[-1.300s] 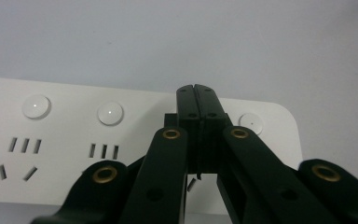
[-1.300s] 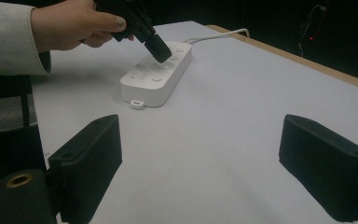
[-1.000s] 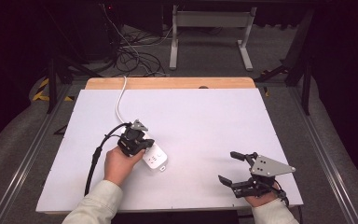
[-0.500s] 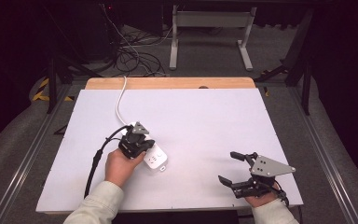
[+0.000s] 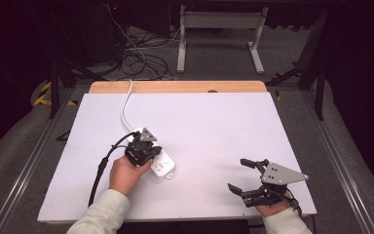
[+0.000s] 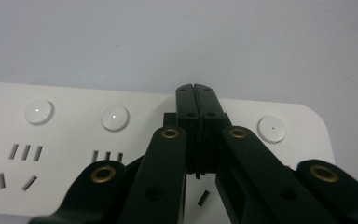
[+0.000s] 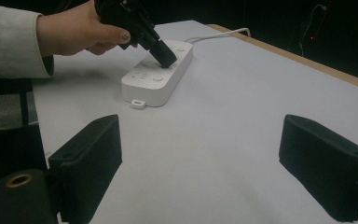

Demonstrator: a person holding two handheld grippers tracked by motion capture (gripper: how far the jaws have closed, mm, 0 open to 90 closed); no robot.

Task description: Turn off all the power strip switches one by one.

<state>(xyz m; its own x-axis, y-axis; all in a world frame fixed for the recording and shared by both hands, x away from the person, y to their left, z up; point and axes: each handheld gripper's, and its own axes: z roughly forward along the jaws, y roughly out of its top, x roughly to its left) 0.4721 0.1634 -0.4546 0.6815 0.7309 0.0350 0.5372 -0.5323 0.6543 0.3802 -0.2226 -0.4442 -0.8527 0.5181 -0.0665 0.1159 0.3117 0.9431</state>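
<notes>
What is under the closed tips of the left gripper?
The white power strip lies under the left gripper, whose shut jaws point down between two of its round buttons. Whether a button sits right below the tips is hidden by the jaws.

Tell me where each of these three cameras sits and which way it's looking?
High view: above the person's side, facing forward and down at the white table; both hands and sleeves enter from below.
Left gripper view: rides the left tool, looking along its closed jaws down at the power strip.
Right gripper view: rides the right tool, low, jaws wide apart, facing across the table.
Shared: high and right gripper views both catch the left hand pressing the strip.
</notes>
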